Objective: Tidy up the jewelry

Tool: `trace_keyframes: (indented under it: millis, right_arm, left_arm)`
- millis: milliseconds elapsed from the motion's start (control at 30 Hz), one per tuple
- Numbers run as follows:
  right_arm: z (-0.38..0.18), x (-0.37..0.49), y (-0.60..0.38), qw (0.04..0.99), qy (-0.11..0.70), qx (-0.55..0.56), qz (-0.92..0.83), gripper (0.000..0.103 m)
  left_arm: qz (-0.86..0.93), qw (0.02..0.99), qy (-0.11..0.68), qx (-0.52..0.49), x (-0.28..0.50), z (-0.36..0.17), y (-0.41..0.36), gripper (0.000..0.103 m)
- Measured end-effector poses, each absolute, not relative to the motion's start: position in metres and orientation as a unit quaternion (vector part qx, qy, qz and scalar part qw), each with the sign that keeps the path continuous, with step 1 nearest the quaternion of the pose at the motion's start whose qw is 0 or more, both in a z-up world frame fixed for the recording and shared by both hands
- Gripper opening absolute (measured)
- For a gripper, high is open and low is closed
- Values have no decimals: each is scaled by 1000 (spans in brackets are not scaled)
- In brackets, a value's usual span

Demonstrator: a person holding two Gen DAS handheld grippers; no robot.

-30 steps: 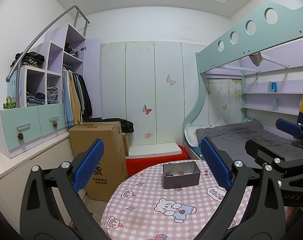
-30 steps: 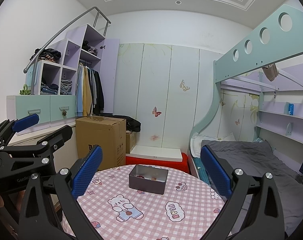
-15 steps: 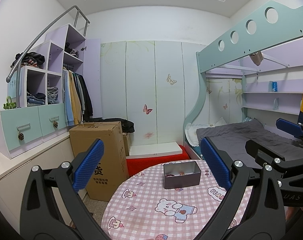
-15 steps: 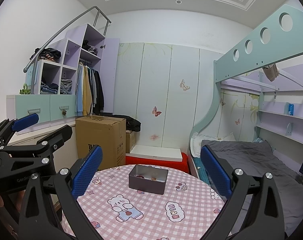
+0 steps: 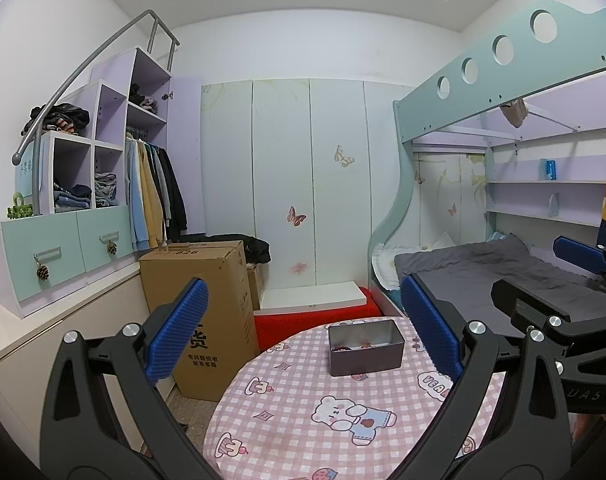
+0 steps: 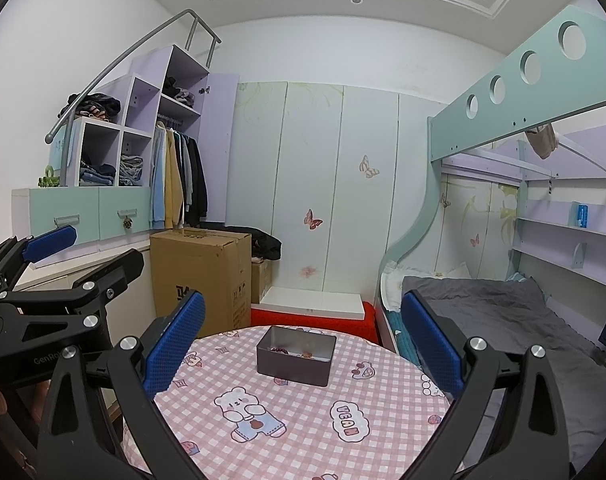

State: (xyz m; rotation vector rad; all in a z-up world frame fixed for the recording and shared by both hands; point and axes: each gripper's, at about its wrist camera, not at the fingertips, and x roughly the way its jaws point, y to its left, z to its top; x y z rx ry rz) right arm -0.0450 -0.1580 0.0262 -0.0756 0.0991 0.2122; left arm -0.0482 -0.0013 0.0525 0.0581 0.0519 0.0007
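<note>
A dark grey metal box stands on a round table with a pink checked cloth. Small beaded jewelry lies inside the box. My left gripper hangs open above the table's near side, with nothing between its blue pads; the box sits between and beyond the fingertips. My right gripper is also open and empty, held at a similar height short of the box. Each gripper shows at the edge of the other's view.
A large cardboard box stands on the floor left of the table. A red step with a white top lies behind it. A bunk bed with grey bedding fills the right side, drawers and shelves the left.
Both views have shifted only slightly; the box sits a touch farther right in the left wrist view. Both grippers stay open.
</note>
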Motion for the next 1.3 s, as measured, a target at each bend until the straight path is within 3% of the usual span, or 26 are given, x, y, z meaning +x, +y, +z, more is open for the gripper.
trace_keyframes:
  millis: [1300]
  right_arm:
    - [16,-30,-160,991,72,-34,105,95]
  left_arm:
    - [-2,998,51,33,-33,42,6,95]
